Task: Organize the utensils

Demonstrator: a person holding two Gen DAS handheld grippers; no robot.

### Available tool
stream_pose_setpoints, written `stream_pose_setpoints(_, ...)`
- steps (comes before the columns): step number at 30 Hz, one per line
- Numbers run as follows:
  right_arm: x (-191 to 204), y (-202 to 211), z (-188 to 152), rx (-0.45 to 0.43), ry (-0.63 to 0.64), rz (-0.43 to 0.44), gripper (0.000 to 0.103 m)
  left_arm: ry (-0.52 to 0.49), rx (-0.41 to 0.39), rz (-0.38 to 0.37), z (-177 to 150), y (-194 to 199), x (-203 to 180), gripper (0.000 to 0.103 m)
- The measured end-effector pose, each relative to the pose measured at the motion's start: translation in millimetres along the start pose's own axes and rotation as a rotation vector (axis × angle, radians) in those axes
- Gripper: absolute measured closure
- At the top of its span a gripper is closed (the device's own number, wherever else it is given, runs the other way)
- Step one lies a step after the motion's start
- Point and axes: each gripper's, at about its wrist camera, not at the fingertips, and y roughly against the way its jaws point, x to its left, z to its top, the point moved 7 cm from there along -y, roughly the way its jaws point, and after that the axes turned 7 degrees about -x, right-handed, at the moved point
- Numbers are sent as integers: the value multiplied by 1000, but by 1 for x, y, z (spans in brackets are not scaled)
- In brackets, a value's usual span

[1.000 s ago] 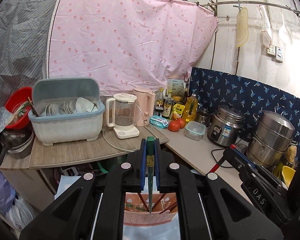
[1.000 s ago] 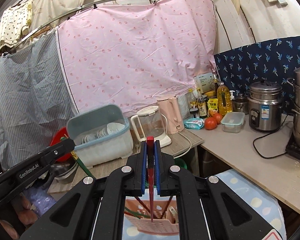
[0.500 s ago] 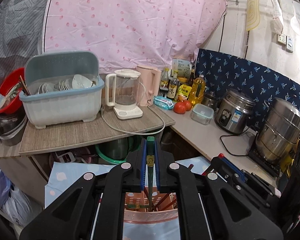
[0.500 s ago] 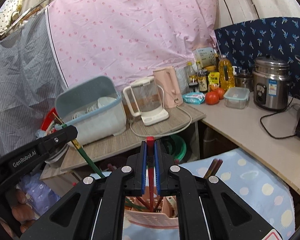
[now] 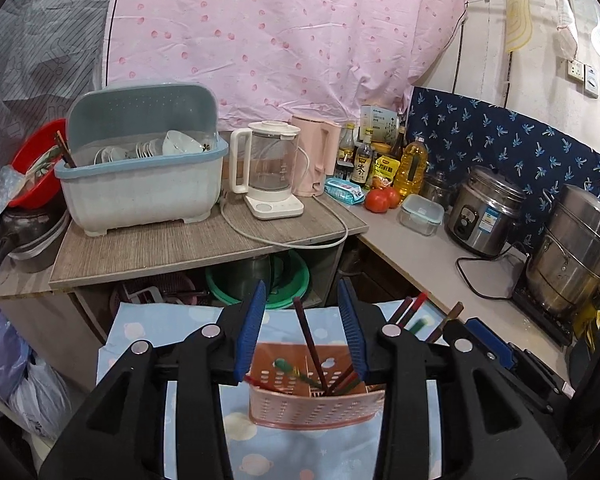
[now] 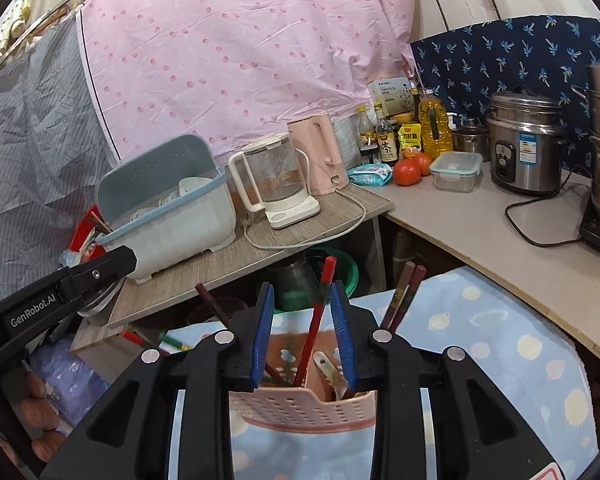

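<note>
- Between the blue pads of the left gripper, left wrist view: a dark red chopstick stood apart from both pads, its lower end in the pink perforated utensil basket just below; the jaws were opening. The basket rested on a blue patterned cloth.
- Between the pads of the right gripper, right wrist view: a red chopstick leaned free into the same basket, nearer the right-hand pad; these jaws were likewise opening. A spoon lay below the right-hand pad.

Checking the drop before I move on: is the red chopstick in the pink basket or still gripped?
In: red chopstick stands in the pink utensil basket, leaning, between the right gripper's opening jaws, pads clear.
</note>
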Motion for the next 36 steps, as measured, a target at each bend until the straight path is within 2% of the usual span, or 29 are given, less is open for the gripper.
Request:
stream_pose_setpoints(10, 3, 36, -27, 32, 0, 4, 69, -6, 48, 10, -32, 26, -3, 67)
stream_pose_setpoints(14, 5, 53, -47, 57, 19, -4, 66, -33, 68, 40, -50, 41, -7, 56)
stream_pose_setpoints(25, -5, 98, -94, 110, 42, -51, 62, -74, 143, 75, -110, 73, -15, 51)
stream_pose_setpoints(27, -7, 105, -102, 122, 50, -62, 62, -75, 150, 77, -119, 78, -16, 44)
stream_pose_setpoints(32, -12, 118, -120, 160, 52, -81, 61, -91, 156, 88, -137, 91, -17, 36)
stream_pose_setpoints(36, -16, 128, -131, 168, 54, -97, 48, -85, 169, 99, -149, 98, -14, 29)
